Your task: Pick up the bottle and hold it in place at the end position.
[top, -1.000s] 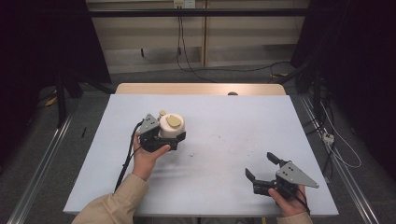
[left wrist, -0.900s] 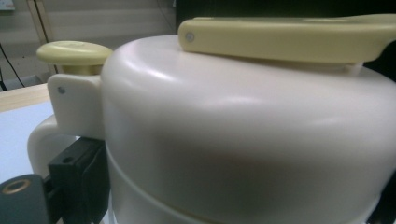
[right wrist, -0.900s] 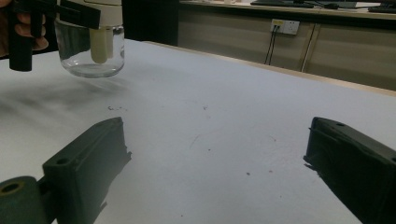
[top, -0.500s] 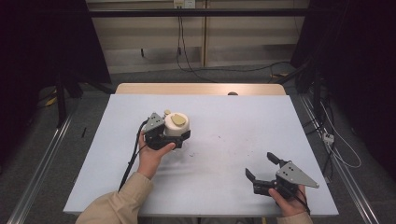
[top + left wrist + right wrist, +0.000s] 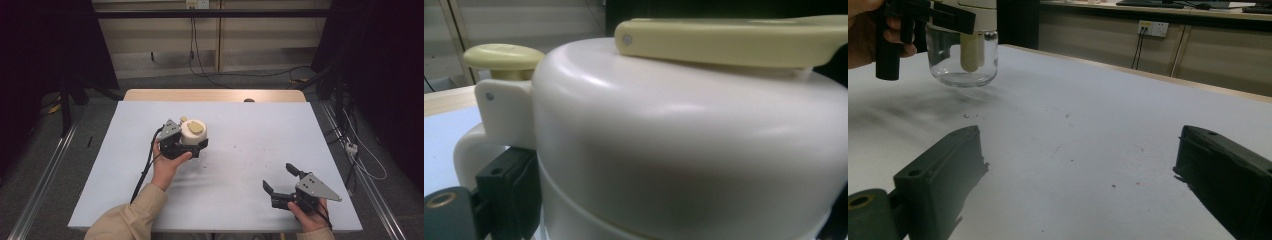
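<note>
My left gripper (image 5: 192, 142) is shut on a jar (image 5: 193, 132) with a cream top, a pale yellow lever and knob, and a clear glass base. It holds the jar a little above the white table (image 5: 240, 125), left of centre. In the left gripper view the cream top (image 5: 684, 135) is very close, with one black pad (image 5: 506, 195) pressed against its side. The right gripper view shows the glass base (image 5: 964, 57) hanging over its shadow at the far left. My right gripper (image 5: 278, 176) rests open near the front right edge, its jaws (image 5: 1083, 170) wide apart with nothing between them.
A wooden strip (image 5: 215, 95) borders the table's far edge. Cables (image 5: 215, 60) lie on the floor beyond it, and metal rails (image 5: 45, 175) run along both sides. Small dark specks (image 5: 1058, 145) mark the table top.
My left gripper has carried the jar a little to the right. The right gripper has stayed where it was.
</note>
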`<action>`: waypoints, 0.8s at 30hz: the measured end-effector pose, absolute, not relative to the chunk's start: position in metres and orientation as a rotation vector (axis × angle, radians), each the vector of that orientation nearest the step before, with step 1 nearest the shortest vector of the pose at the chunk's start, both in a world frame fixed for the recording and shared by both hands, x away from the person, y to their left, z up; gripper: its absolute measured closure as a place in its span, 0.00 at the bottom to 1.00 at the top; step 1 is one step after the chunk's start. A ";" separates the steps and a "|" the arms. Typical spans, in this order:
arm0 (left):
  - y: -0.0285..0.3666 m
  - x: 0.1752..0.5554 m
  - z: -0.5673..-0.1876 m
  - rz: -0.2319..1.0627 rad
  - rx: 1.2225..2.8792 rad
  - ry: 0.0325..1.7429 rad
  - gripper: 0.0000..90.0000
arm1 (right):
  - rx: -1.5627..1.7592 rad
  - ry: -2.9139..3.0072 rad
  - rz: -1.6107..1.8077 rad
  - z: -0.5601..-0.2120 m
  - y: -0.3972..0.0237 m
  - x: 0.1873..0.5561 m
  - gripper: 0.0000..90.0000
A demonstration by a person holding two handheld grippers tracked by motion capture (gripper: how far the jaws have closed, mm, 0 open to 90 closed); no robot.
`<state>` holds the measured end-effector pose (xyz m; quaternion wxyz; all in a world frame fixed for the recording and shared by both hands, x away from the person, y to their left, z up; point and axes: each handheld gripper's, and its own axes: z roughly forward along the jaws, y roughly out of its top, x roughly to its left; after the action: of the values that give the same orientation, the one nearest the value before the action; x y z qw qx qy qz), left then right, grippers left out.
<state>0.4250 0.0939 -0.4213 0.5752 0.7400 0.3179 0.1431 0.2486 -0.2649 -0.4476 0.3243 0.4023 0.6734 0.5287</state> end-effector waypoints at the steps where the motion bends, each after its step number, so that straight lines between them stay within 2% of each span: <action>1: 0.093 0.426 -0.421 0.336 1.736 0.742 0.07 | 1.056 1.765 1.389 -0.448 -0.265 0.249 0.05; 24: 0.073 0.434 -0.423 0.306 1.748 0.727 0.07 | 1.061 1.763 1.392 -0.449 -0.266 0.250 0.05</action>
<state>0.4341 0.0728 -0.4231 0.5745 0.7461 0.3102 0.1307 0.2496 -0.2661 -0.4489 0.3228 0.4043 0.6715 0.5305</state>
